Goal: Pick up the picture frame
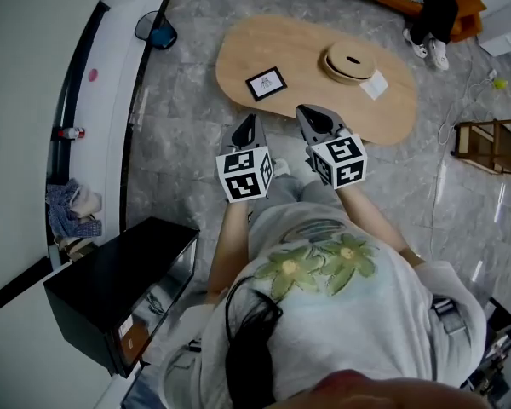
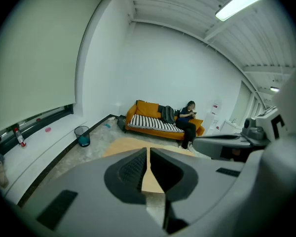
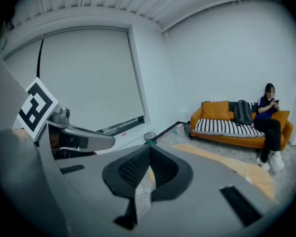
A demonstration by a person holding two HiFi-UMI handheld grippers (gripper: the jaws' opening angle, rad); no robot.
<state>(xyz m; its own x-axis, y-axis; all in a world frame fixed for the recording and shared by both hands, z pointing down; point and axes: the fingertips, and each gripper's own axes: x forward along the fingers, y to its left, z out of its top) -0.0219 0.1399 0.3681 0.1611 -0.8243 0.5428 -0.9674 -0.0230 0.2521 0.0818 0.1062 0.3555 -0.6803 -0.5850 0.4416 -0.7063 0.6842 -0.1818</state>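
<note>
1. Short of the table (image 1: 307,54), the left gripper (image 1: 250,128) and right gripper (image 1: 317,119) hang side by side, jaws pressed together, empty.
2. On the table's near left part lies the frame (image 1: 266,83), untouched.
3. Approach step, I judge; next, a gripper must open over the frame's edge.

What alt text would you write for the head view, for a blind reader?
Seen from above, a person holds the left gripper and right gripper, both shut, near a wooden table bearing a black picture frame, a round wooden object and a white card.
</note>
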